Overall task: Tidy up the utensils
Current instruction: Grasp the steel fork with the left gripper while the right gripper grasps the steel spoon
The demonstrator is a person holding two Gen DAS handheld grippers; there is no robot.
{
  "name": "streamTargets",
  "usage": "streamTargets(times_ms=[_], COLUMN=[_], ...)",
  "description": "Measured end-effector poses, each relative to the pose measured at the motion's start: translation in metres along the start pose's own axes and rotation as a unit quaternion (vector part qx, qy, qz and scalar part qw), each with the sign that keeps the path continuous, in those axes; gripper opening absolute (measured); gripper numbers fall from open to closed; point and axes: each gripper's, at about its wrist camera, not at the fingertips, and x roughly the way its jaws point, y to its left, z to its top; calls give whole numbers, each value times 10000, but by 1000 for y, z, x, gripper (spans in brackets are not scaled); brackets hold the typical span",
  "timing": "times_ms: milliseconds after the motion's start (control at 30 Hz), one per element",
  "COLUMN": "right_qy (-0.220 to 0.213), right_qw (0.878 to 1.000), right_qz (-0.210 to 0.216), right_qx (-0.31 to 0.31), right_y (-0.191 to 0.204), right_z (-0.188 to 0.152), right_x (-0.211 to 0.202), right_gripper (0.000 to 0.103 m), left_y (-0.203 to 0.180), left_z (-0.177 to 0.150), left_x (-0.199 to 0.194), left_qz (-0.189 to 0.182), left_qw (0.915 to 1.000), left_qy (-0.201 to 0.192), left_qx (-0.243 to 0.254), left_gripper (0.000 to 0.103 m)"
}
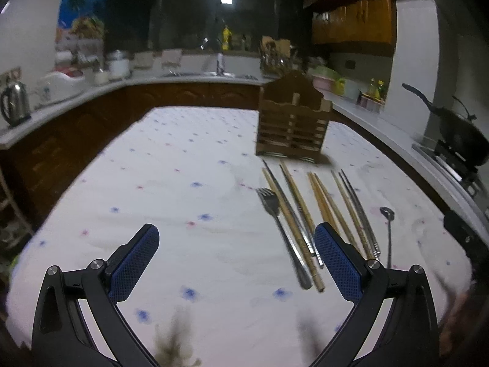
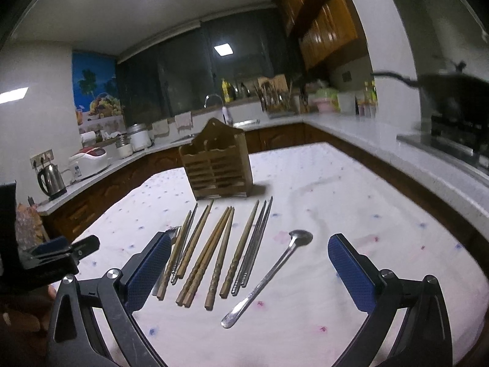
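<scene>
So in the left wrist view, the left gripper (image 1: 235, 244) sits low in the frame with its jaws spread wide and nothing between them, hovering over the white flower-print surface (image 1: 171, 183). The utensils are laid out right of center: a fork (image 1: 275, 214), then a row of wooden chopsticks (image 1: 324, 205) mixed with metal chopsticks (image 1: 360, 211), and a little spoon (image 1: 387, 214) furthest right. The wooden utensil holder (image 1: 293, 122) stands upright just past their far tips, upper center-right. In the right wrist view, the right gripper (image 2: 249, 250) also has its jaws wide apart, gripping nothing, and the utensils lie on the surface (image 2: 351, 189) right in the gap: wooden chopsticks (image 2: 214, 250) fanned out center-left, metal chopsticks (image 2: 253, 244) next to them, spoon (image 2: 275, 263) lying diagonally toward the right. The fork (image 2: 173, 231) is mostly hidden behind the left blue pad. The holder (image 2: 217, 165) stands just beyond them, center frame, and the left gripper (image 2: 61, 250) pokes in at the left edge.
</scene>
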Motion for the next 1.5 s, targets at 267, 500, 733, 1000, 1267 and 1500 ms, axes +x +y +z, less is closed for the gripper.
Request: streamTargets(times_ms=[267,500,733,1000,1267,1500], right_qy=[939,1921,2269,2391,2202,1753], right_qw=[9917,9695,9517,9352,9406,9591], right_qz=[311,463,678,938,1071,1204], right_qx=[821,1449,1951,2437,2352,1869], right_y=[-32,-57,-74,-91,-84,-59], right_z=[5,-6,-8,-5,7,44], right_x=[39,84,107,131,128,113], right_gripper=[85,56,43,23,3,2], left_y=[-3,-12,-1,4,9,12], left_z=[20,30,34,44,44,69], left_x=[52,105,147,175,172,132], left_qz=[-678,-1070,-1454,-1721,-2011,-2187], left_qw=[9947,9829,9641,9524,9451,9524], left_qy=[749,1491,2120,2348,2368,1865], left_qx=[-181,-163,-662,-907,-1014,-1014], left_gripper=[83,55,40,23,4,2])
